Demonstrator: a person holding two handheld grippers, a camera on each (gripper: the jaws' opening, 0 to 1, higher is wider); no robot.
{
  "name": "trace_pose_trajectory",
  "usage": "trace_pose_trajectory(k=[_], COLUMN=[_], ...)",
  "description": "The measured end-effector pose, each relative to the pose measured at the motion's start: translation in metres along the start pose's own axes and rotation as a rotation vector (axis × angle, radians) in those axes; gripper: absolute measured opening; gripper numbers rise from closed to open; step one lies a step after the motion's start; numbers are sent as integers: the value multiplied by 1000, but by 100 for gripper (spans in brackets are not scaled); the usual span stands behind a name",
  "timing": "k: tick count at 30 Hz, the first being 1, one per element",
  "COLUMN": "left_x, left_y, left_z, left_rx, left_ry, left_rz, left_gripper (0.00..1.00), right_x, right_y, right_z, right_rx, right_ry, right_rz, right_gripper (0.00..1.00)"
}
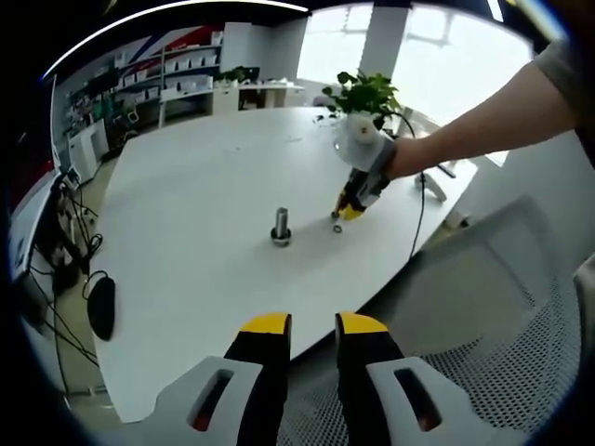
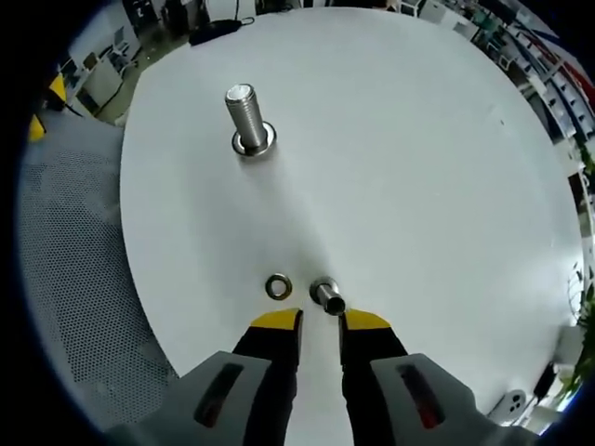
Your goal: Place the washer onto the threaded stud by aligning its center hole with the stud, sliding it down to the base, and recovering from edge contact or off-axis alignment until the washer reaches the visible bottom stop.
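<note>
The threaded stud (image 2: 244,113) stands upright on its round base on the white table (image 2: 400,167), well ahead of my right gripper (image 2: 319,323). The brass-coloured washer (image 2: 278,286) lies flat just past the right gripper's left fingertip. Beside it, just before the gap between the jaws, is a small metal cylinder (image 2: 325,296). The right jaws stand a little apart with nothing between them. In the left gripper view, a hand holds the right gripper (image 1: 341,216) low over the washer (image 1: 337,227), right of the stud (image 1: 281,226). My left gripper (image 1: 311,327) hangs back past the table edge, slightly open and empty.
A mesh office chair (image 1: 483,316) sits against the near table edge, under the left gripper. A black mouse (image 1: 100,307) lies at the table's left edge. A potted plant (image 1: 367,93) and a cable (image 1: 420,200) are at the far right, with shelves behind.
</note>
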State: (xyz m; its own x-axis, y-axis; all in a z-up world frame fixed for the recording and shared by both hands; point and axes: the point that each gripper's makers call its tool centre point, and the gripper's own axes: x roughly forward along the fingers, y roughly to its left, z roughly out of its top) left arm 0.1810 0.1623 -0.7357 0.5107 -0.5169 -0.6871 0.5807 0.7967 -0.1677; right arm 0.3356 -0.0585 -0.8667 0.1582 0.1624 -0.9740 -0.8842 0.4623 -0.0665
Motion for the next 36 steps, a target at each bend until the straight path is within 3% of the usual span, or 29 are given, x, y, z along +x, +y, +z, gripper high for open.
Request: trace_pose_trajectory(k=[8,18,36], left_x=[0,0,0], left_y=[0,0,0], left_z=[0,1,1], left_rx=[3,1,0], left_ry=[-2,-5,-8], left_rz=[1,0,1], left_gripper=[16,16,16], right_x=[-1,6,10], right_y=[12,35,36], right_z=[-6,16,19], right_rx=[36,72,93], right_ry=[-9,-54,-56], right_rz=[19,58,51], right_gripper=[21,22,22])
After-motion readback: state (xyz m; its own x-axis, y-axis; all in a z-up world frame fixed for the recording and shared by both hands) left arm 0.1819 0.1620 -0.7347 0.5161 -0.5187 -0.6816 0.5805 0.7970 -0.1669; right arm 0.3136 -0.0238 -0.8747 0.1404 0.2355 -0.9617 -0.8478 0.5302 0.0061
